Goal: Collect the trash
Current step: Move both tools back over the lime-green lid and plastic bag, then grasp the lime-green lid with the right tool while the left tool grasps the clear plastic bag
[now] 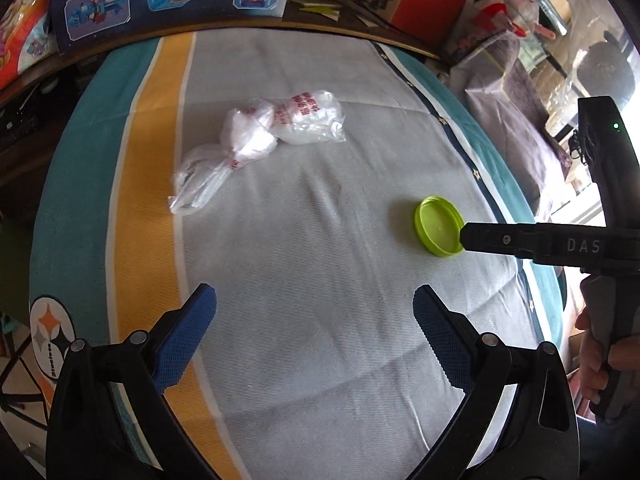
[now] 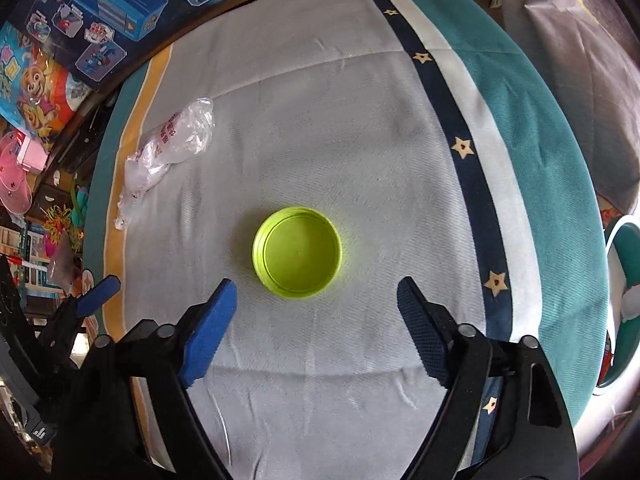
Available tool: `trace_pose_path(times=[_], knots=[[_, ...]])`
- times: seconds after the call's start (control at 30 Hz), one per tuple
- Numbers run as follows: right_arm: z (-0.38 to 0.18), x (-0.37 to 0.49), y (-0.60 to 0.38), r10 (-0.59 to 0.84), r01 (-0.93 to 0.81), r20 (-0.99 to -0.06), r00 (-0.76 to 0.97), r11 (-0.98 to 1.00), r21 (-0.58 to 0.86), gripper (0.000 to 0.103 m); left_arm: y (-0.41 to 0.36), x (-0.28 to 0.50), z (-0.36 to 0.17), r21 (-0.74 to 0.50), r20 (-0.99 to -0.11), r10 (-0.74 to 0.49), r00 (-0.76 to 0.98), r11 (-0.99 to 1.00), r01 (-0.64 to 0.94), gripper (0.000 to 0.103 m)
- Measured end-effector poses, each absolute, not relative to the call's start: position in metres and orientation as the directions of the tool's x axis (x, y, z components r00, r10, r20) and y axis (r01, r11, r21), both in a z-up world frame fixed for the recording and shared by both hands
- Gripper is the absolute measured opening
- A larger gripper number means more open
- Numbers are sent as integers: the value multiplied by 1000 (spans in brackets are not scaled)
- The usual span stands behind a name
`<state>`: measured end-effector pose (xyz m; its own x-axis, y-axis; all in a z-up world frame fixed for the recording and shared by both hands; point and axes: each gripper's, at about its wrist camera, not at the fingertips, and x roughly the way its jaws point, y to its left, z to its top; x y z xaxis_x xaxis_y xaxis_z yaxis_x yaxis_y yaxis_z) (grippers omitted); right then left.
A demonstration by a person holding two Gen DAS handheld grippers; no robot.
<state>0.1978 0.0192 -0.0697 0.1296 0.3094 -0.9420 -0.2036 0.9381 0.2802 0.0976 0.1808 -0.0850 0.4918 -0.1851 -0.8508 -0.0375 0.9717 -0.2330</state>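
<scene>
A lime-green lid [image 2: 297, 253] lies open side up on the striped cloth [image 2: 320, 120], mid-frame in the right wrist view, just beyond the right gripper [image 2: 317, 300], whose jaws stand apart, gripping nothing. A crumpled plastic bag [image 1: 260, 136] sits upper left of centre in the left view, well beyond the left gripper [image 1: 314, 306], also spread wide and empty.

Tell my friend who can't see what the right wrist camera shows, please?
A round green lid lies rim-up on a grey cloth, just ahead of the open right claw, which holds nothing. A crumpled clear plastic bag lies farther off to the left, and toy boxes sit beyond the cloth's edge.
</scene>
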Motion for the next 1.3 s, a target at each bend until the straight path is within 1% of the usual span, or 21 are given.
trace_pose_path(times=[0.03,0.3,0.33,0.57,0.7,0.77,1.1,1.17,1.23,1.27,1.3], knots=[[-72,198,24,303,-210,-945,127,939,273,62,185,96,-85,-236,-850,-187,493,971,-39,99],[-78,200,50,219,-270,-964,154,947,172,61,209,103,-87,-268,-840,-199,504,961,-66,99],[-77,200,52,203,-278,-965,166,949,151,52,210,106,-87,-269,-840,-200,504,961,-66,99],[-60,218,54,203,-267,-960,194,952,147,52,220,122,-75,-226,-834,-171,525,973,-41,99],[-53,237,61,216,-266,-959,182,950,163,52,225,148,-69,-178,-833,-140,535,984,-18,99],[-50,242,63,233,-265,-957,170,947,183,52,229,163,-69,-182,-836,-150,528,983,-9,99],[-52,257,83,264,-276,-954,145,936,217,52,229,208,-93,-158,-855,-153,496,987,32,98],[-53,255,79,272,-275,-952,137,934,228,52,225,211,-98,-148,-858,-151,491,988,44,94],[-54,253,77,278,-272,-951,133,933,235,52,222,213,-101,-138,-863,-147,484,989,53,87],[-55,253,77,280,-271,-951,134,933,236,52,219,213,-101,-117,-860,-129,493,992,56,85],[-55,252,75,282,-270,-950,135,933,238,52,216,213,-101,-97,-860,-114,497,993,59,79]])
